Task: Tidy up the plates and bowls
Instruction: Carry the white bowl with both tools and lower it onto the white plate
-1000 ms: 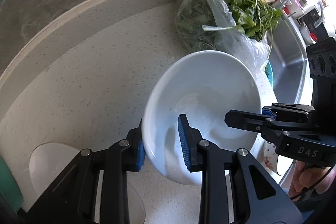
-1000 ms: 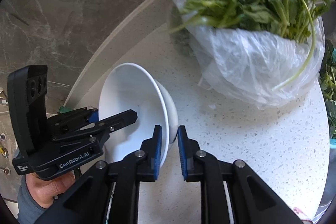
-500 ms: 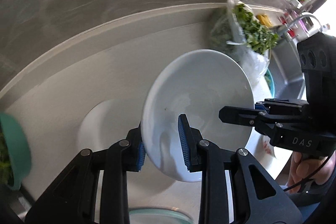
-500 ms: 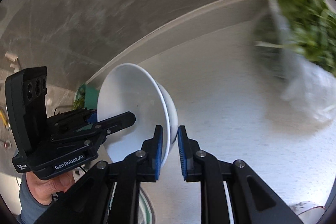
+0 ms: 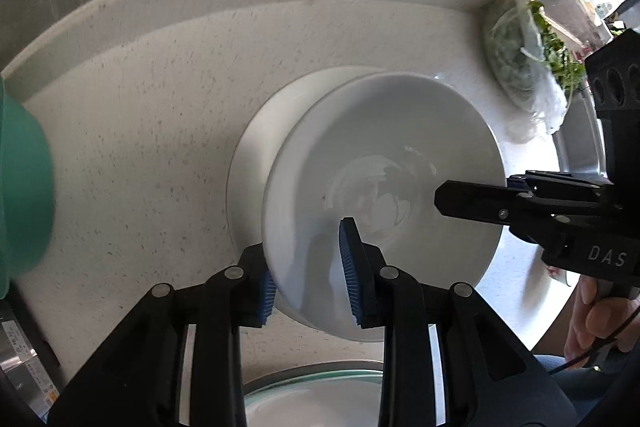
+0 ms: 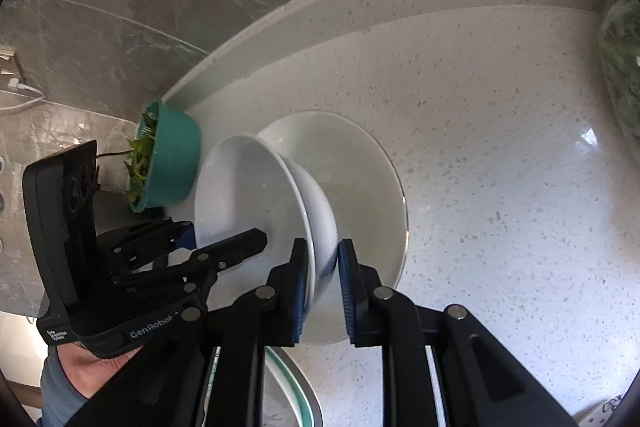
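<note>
both hand-held grippers, left (image 5: 310,267) and right (image 6: 323,289), are clamped on the white bowl's (image 5: 384,195) rim, a white plate (image 6: 360,163) on the worktop (image 5: 160,131) just beyond.

The right gripper (image 5: 516,195) reads "DAS"; the left gripper (image 6: 224,251) "GenRobot".

Left wrist view: the scene is looked down on steeply from just behind the left gripper (image 5: 310,277), close over the bowl (image 5: 384,203) and the plate (image 5: 256,163) under it.
Right wrist view: a slanting downward look is taken from behind the right gripper (image 6: 323,291), the bowl (image 6: 256,195) seen almost edge-on, close up.
Shared: bowl, plate (image 6: 360,163), speckled counter (image 5: 152,131), green bowl (image 6: 172,163), and each opposite gripper are caught by both.
</note>
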Demonstrator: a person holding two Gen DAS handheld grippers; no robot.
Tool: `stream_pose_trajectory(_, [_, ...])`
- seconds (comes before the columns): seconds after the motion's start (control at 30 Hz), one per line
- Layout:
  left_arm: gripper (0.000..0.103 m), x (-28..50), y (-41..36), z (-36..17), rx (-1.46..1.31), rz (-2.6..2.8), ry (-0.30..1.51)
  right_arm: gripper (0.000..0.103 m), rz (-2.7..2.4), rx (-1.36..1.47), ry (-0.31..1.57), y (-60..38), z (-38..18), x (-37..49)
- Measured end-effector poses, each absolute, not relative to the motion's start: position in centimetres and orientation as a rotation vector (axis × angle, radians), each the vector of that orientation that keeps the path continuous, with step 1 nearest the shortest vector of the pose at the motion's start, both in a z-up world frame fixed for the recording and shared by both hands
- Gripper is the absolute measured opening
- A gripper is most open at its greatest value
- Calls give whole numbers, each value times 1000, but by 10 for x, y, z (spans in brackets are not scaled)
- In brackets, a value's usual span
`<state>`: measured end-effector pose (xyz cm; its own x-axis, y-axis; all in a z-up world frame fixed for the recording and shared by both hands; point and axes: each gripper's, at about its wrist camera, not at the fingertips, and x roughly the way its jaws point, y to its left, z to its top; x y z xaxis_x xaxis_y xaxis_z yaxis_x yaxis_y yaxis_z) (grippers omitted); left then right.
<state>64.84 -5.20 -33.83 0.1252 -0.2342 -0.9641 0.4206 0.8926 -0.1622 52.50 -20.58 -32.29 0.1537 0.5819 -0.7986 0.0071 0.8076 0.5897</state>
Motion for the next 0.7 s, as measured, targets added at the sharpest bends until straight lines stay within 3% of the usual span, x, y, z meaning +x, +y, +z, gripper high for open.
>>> stream_pose_trajectory(0.27, [26,656,-60,-356,197,-491,1383,18,402,493,1390,-193,-333,531])
stream_pose_trajectory(0.4, [32,668,-69,-362,211,-497,1374,18,388,488,1389,-188,-334,537])
stream_pose_trajectory(0.63, [56,673,-91,-367,198,-533,1373,17,374,373,1401,-174,-331,539])
stream_pose_trajectory(0.7, [55,673,-97,-369,198,-530,1369,16,367,329,1401,-169,-330,539])
